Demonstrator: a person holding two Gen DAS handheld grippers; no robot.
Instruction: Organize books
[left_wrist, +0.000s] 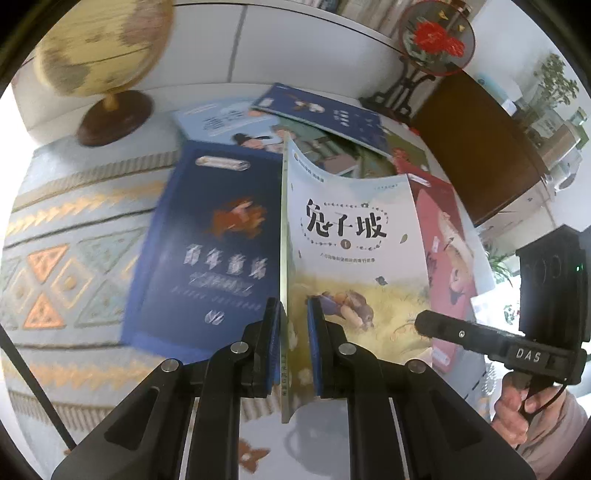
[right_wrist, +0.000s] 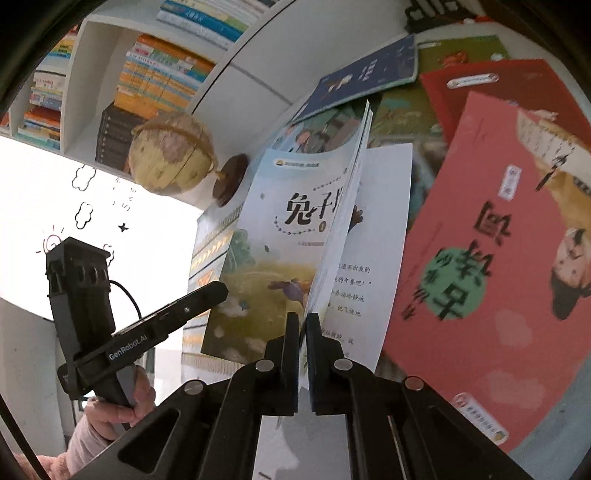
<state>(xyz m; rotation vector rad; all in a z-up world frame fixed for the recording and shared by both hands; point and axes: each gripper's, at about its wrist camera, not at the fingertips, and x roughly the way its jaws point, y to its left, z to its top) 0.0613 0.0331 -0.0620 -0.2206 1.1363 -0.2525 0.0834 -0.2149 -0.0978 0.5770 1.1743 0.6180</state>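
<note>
Pale-covered book (left_wrist: 351, 236) is raised off the surface (left_wrist: 74, 229), above other scattered books (left_wrist: 207, 243). Left gripper (left_wrist: 295, 325) is clamped on its spine edge; right gripper (right_wrist: 303, 343) pinches its pages. A globe (left_wrist: 99, 48) stands behind.

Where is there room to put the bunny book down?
Bare patterned cloth lies left of the dark blue book, below the globe. Right of it is crowded: the pink book and other books overlap.
</note>
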